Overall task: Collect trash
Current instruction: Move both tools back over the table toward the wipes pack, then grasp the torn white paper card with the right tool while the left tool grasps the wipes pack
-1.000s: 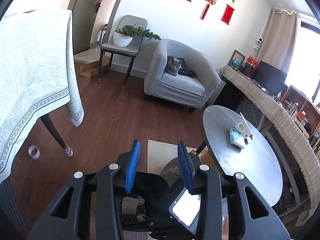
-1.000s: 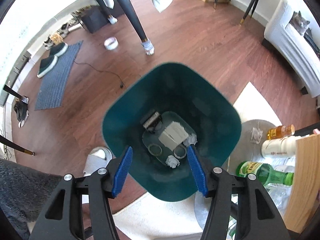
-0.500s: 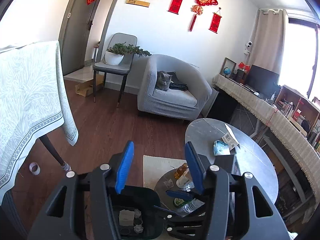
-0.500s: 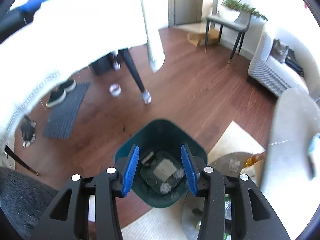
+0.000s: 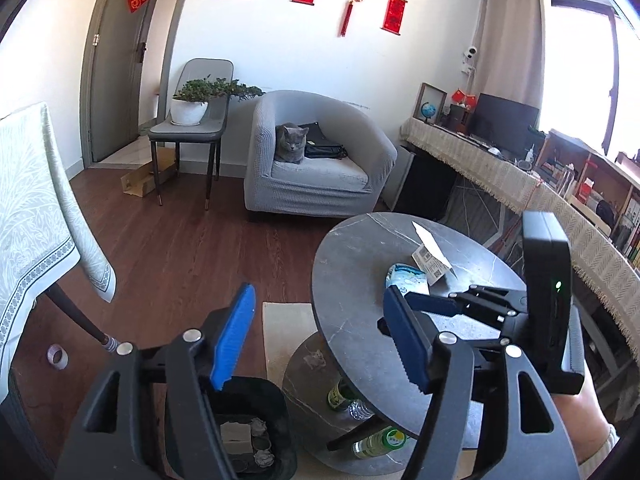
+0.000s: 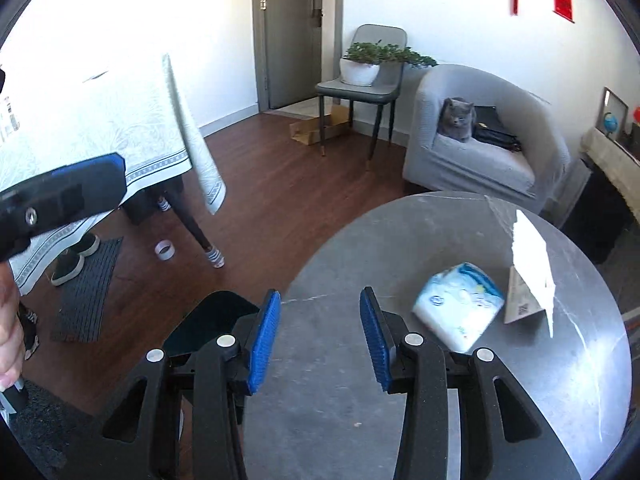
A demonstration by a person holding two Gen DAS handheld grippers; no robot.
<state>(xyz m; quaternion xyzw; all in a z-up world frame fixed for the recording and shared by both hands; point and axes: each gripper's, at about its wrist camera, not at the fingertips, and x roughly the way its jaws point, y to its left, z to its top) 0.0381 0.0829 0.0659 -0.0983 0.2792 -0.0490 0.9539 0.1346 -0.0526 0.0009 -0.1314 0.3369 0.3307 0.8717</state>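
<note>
A dark teal trash bin (image 5: 248, 432) stands on the floor beside the round grey table (image 5: 360, 264), with paper scraps and rings inside. On the tabletop lie a blue-and-white tissue pack (image 6: 460, 304) and a folded white paper card (image 6: 532, 268). My right gripper (image 6: 320, 340) hovers over the table's near edge, left of the pack; its jaws are closing with nothing between them. My left gripper (image 5: 320, 340) hangs above the bin and the table's left edge, its jaws opening and empty. The right gripper (image 5: 424, 304) also shows from the side near the tissue pack (image 5: 406, 276).
A grey cat (image 5: 292, 144) sits in a grey armchair (image 5: 320, 184). Behind it is a chair with a potted plant (image 5: 192, 108). A table with a tablecloth (image 5: 36, 216) stands left. Bottles (image 5: 376, 440) lie on the round table's lower shelf. A tape roll (image 6: 164, 249) and shoes (image 6: 76, 260) are on the floor.
Both grippers rose from over the bin to the round table's height. The right view swung from the bin's inside to the tabletop. Left jaws widened; right jaws narrowed.
</note>
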